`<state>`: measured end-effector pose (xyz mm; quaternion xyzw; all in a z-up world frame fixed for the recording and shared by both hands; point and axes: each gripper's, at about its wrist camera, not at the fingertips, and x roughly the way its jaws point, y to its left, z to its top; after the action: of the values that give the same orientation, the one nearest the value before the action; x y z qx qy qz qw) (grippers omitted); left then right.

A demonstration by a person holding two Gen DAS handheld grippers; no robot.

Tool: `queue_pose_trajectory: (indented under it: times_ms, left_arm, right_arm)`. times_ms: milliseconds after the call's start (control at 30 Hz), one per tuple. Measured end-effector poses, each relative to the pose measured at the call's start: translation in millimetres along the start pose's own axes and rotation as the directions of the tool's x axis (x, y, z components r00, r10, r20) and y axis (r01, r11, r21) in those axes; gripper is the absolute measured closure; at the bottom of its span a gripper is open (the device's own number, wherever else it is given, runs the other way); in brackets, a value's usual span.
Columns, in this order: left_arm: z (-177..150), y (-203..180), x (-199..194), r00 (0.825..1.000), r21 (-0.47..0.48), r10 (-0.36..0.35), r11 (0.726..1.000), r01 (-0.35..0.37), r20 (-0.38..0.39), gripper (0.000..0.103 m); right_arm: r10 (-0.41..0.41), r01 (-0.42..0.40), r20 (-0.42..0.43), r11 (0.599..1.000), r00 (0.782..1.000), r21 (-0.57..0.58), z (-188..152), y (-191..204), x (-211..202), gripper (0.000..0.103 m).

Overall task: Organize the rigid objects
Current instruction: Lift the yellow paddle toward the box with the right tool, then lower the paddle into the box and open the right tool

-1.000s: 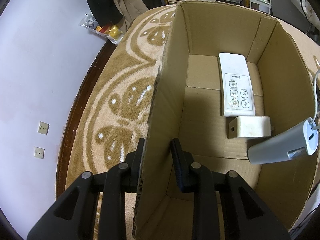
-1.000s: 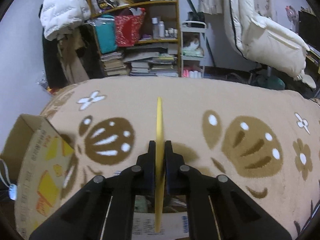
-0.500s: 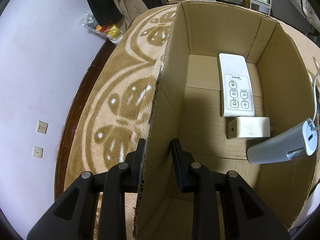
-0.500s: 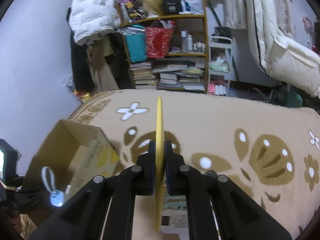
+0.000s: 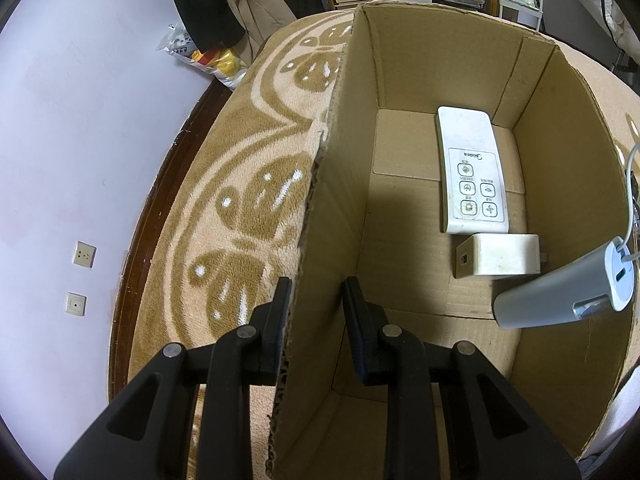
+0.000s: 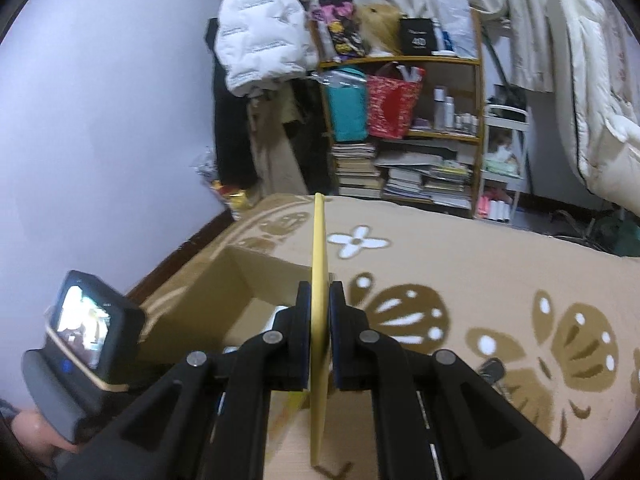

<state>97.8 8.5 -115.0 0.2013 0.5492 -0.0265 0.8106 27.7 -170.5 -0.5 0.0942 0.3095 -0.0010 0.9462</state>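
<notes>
Our left gripper point(image 5: 314, 308) is clamped on the near side wall of the cardboard box point(image 5: 340, 200), one finger outside against the patterned blanket point(image 5: 240, 208), the other inside. From the left wrist we see a white remote point(image 5: 470, 168) lying flat on the box floor, a small white adapter point(image 5: 498, 255) touching its near end, and a grey cylindrical device point(image 5: 560, 292) leaning in from the right wall; its cord runs out of the picture. The box's near right corner is cut off by the lens edge.

From the right wrist, our right gripper point(image 6: 319, 312) is pinched tight on a thin yellow object point(image 6: 319, 248), seen only edge-on, so we cannot tell its shape. It hangs above the blanket, just right of the box point(image 6: 224, 292). Most of the box interior is hidden behind the fingers. At lower left, the other gripper's camera unit point(image 6: 86, 332) and part of a hand point(image 6: 36, 436) are blurred.
</notes>
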Motion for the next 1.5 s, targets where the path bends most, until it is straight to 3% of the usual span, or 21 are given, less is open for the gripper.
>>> queue_pose_trajectory:
  times_ms: [200, 467, 600, 800, 1000, 1200, 1267, 1500]
  left_arm:
    - [0, 1, 1, 1.0, -0.001, 0.0, 1.0, 0.0, -0.001, 0.078]
    - [1, 2, 0, 1.0, 0.004, -0.002, 1.0, 0.002, -0.003, 0.078]
    - [1, 2, 0, 1.0, 0.008, 0.001, 1.0, -0.001, -0.002, 0.078]
    - [1, 2, 0, 1.0, 0.009, 0.002, 1.0, -0.002, -0.001, 0.078]
    - [1, 2, 0, 1.0, 0.01, 0.003, 1.0, -0.003, -0.001, 0.078]
    - [0, 2, 1, 1.0, 0.008, 0.0, 1.0, 0.0, -0.002, 0.078]
    - [-1, 2, 2, 1.0, 0.007, 0.001, 1.0, -0.001, -0.005, 0.078]
    - [-1, 3, 2, 1.0, 0.005, -0.001, 1.0, 0.001, -0.003, 0.078]
  right_arm:
    - [0.037, -0.038, -0.019, 0.998, 0.999, -0.041, -6, 23, 7, 0.094]
    - [0.099, -0.099, -0.085, 0.995, 0.991, 0.005, -18, 25, 21, 0.094]
    - [0.082, -0.083, -0.122, 0.997, 0.989, 0.001, -24, 29, 29, 0.094]
    - [0.174, -0.154, -0.158, 0.98, 0.972, 0.127, -29, 19, 39, 0.094]
    - [0.173, -0.151, -0.163, 0.979, 0.971, 0.137, -30, 20, 43, 0.094]
    - [0.157, -0.141, -0.166, 0.985, 0.974, 0.102, -27, 19, 41, 0.079]
    - [0.145, -0.131, -0.153, 0.986, 0.977, 0.1, -24, 17, 37, 0.062]
    - [0.116, -0.104, -0.117, 0.989, 0.986, 0.103, -16, 9, 23, 0.037]
